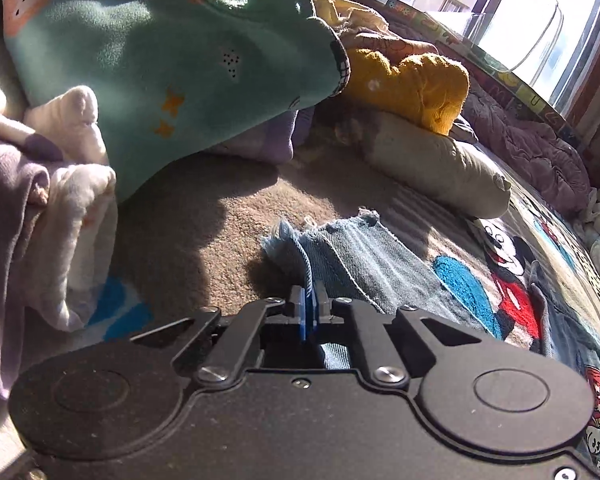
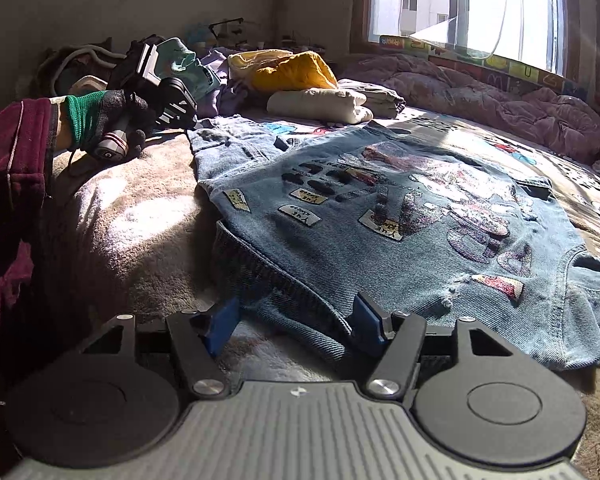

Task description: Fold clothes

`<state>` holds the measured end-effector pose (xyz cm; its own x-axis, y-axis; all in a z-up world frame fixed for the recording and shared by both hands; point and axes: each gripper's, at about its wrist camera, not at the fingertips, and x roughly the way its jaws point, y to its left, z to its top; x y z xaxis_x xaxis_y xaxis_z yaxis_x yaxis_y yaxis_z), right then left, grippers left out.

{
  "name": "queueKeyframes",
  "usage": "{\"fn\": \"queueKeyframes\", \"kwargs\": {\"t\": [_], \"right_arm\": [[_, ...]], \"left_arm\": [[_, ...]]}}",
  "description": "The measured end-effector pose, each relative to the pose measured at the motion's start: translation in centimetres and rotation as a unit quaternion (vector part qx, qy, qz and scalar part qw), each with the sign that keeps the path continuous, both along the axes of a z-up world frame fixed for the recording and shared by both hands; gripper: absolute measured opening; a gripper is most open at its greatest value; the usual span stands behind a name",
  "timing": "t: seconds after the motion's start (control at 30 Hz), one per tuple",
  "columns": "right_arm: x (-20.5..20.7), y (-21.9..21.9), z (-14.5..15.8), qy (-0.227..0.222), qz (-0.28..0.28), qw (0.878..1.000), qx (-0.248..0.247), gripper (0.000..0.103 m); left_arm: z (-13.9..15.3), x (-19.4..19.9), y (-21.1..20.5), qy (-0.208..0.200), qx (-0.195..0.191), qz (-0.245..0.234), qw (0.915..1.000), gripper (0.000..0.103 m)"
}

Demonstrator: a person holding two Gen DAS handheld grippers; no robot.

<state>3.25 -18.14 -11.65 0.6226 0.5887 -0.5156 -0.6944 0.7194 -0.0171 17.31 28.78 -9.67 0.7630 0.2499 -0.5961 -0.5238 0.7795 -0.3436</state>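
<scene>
The left gripper (image 1: 309,304) is pinching a frayed edge of the denim garment (image 2: 380,216), its blue pads pressed together on the cloth. The right gripper (image 2: 296,322) is standing with jaws apart over the near hem, nothing clamped yet. The garment is lying spread flat on the bed (image 2: 132,216), so the fold is seemingly just starting; next the right needs to bite its edge. The gloved left hand (image 2: 104,120) is reaching in, angled downward.
</scene>
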Motion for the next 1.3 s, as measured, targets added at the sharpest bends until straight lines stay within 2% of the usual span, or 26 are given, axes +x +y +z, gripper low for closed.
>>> {"fn": "queueKeyframes", "kwargs": {"t": [0.03,0.1,0.13,0.23,0.3,0.33,0.37,0.43,0.47,0.5,0.53,0.57,0.63,0.73,0.77,0.83,0.87,0.97,1.0,1.1,1.2,1.3], "right_arm": [[0.0,0.0,0.0,-0.001,0.000,1.000,-0.001,0.064],[-0.1,-0.1,0.0,-0.002,0.001,1.000,-0.001,0.064],[-0.2,-0.1,0.0,-0.002,0.001,1.000,-0.001,0.064],[-0.2,-0.1,0.0,-0.006,0.001,1.000,-0.005,0.064],[-0.2,0.0,0.1,-0.006,0.000,1.000,-0.006,0.064],[-0.1,0.0,0.0,-0.005,-0.001,1.000,-0.006,0.065],[-0.1,0.1,0.0,-0.005,-0.002,1.000,-0.006,0.066],[-0.1,0.3,0.0,-0.005,-0.003,1.000,-0.008,0.068],[0.0,0.3,0.0,-0.005,-0.003,1.000,-0.008,0.068],[0.0,0.4,0.0,-0.005,-0.004,1.000,-0.008,0.069],[0.0,0.4,-0.1,-0.005,-0.004,1.000,-0.008,0.069],[0.0,0.4,-0.1,-0.004,-0.004,1.000,-0.008,0.070],[0.1,0.3,-0.1,-0.003,-0.004,1.000,-0.006,0.070],[0.2,0.2,-0.1,0.000,-0.003,1.000,-0.003,0.070],[0.2,0.2,-0.1,0.003,-0.004,1.000,-0.001,0.070],[0.2,0.1,0.0,0.009,-0.009,1.000,0.003,0.070],[0.1,0.0,0.1,0.013,-0.013,1.000,0.006,0.070],[-0.6,-0.4,0.7,0.026,-0.027,0.999,0.018,0.070],[-0.9,-0.6,0.9,0.028,-0.029,0.999,0.020,0.070],[-1.9,-1.3,1.4,0.033,-0.038,0.998,0.030,0.070],[-2.6,-2.6,2.1,0.043,-0.054,0.996,0.059,0.070],[-3.0,-4.7,2.4,0.060,-0.092,0.991,0.082,0.070]], "left_arm": [[0.5,-0.4,-0.1,0.001,0.013,0.018,0.9998,0.011],[1.9,-1.6,-0.6,-0.008,0.058,0.049,0.9971,0.034],[2.4,-2.2,-0.7,-0.019,0.064,0.050,0.9965,0.037],[3.3,-3.3,-1.0,-0.057,0.034,0.024,0.9975,0.037],[3.6,-3.2,-2.4,-0.065,0.031,-0.031,0.9969,0.037],[3.4,-2.8,-3.4,-0.056,0.029,-0.072,0.9955,0.037],[3.0,-2.3,-4.4,-0.040,0.025,-0.116,0.9921,0.037],[2.2,-1.3,-6.4,-0.009,0.018,-0.205,0.9786,0.048],[1.5,-0.8,-7.5,0.027,0.051,-0.212,0.9755,0.043],[0.9,-0.9,-8.6,0.043,0.105,-0.203,0.9725,0.040],[1.1,-1.1,-9.3,0.036,0.122,-0.202,0.9710,0.038],[1.7,-1.4,-9.8,0.026,0.122,-0.205,0.9708,0.038],[2.8,-2.0,-11.1,-0.005,0.119,-0.234,0.9650,0.049],[2.9,-2.6,-13.7,-0.016,0.122,-0.293,0.9481,0.052],[2.6,-2.7,-14.7,-0.007,0.124,-0.309,0.9427,0.057],[0.9,-2.1,-16.7,0.046,0.143,-0.318,0.9361,0.061],[0.3,-2.1,-17.4,0.051,0.162,-0.313,0.9345,0.064],[1.3,-2.9,-18.6,0.035,0.179,-0.290,0.9397,0.063],[1.9,-3.7,-19.3,0.014,0.184,-0.287,0.9400,0.063],[3.2,-5.7,-22.4,-0.028,0.192,-0.304,0.9326,0.063],[3.3,-7.9,-26.3,-0.051,0.198,-0.345,0.9160,0.063],[2.5,-10.4,-29.8,-0.056,0.216,-0.387,0.8947,0.063]]}}
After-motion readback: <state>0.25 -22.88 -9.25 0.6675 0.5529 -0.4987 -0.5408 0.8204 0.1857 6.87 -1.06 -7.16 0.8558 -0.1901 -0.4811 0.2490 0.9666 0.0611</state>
